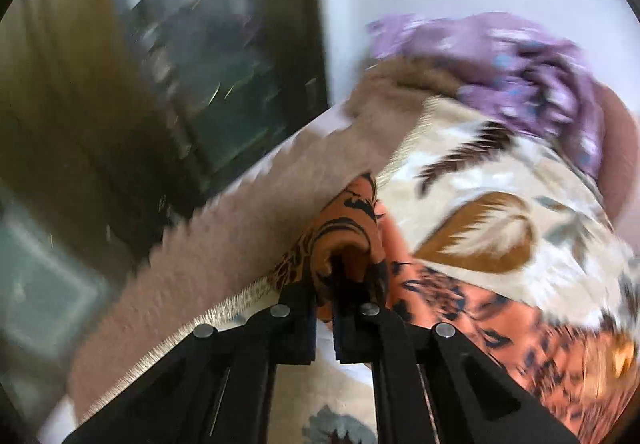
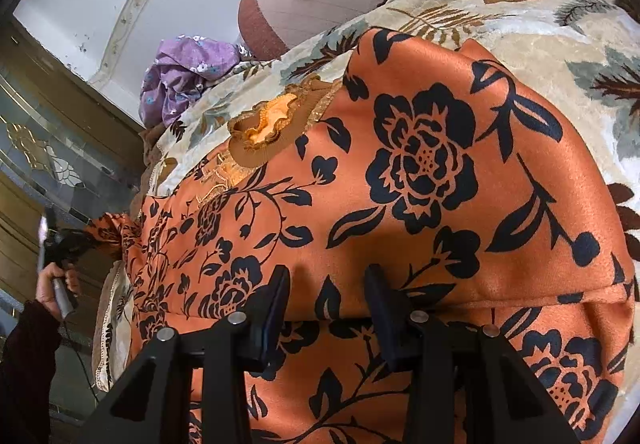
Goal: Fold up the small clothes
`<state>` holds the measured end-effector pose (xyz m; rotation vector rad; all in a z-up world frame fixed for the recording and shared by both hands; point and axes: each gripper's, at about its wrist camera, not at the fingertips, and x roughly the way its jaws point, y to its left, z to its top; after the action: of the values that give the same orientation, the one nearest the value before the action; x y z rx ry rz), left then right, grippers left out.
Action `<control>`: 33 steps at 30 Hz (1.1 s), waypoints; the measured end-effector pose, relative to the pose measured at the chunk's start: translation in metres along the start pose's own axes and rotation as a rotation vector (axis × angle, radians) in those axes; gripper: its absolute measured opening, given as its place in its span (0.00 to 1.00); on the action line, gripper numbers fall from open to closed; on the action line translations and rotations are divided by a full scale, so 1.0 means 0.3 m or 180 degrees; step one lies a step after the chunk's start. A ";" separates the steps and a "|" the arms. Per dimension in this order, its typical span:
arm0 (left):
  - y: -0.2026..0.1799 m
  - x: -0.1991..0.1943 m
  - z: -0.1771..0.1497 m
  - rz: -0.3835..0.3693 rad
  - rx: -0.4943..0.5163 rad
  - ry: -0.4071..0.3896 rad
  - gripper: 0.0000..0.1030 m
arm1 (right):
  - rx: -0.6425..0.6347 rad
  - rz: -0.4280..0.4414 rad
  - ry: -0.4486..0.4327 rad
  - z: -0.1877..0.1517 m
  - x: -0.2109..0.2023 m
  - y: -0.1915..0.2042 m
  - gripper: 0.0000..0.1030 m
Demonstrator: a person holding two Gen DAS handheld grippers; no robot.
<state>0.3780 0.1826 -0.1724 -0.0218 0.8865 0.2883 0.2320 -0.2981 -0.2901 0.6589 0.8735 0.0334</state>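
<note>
Right wrist, orange garment, black floral print

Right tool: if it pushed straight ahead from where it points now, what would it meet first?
Most likely the orange floral garment spread on the leaf-print blanket. The right tool is open, its fingers right at the cloth; whether they touch is unclear.

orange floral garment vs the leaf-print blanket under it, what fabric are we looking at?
Orange floral garment: looks like satin-type woven, smooth with a soft sheen on its folds; fibre unclear. Leaf-print blanket: looks like plush fleece, matte, fuzzy embossed pile.
</note>
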 end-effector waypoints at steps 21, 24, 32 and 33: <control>-0.927 -1.095 -0.287 -0.2655 0.2304 0.0141 0.38 | 0.0625 0.0522 -0.0685 0.075 -0.233 -0.122 0.74; -0.917 -1.055 -0.330 -0.2563 0.2360 0.0078 0.41 | 0.0836 0.0637 -0.0741 0.083 -0.251 -0.159 0.74; -0.759 -0.626 -0.360 -0.1590 0.1992 0.0169 0.47 | 0.1066 0.0592 -0.0388 0.092 -0.163 -0.198 0.74; -0.732 -0.573 -0.371 -0.1483 0.1944 0.0201 0.47 | 0.1062 0.0548 -0.0345 0.093 -0.151 -0.200 0.74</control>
<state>0.2476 -0.0849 -0.1333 0.3263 0.9746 -0.4250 0.2084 -0.3738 -0.2785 1.0383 0.7215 0.0061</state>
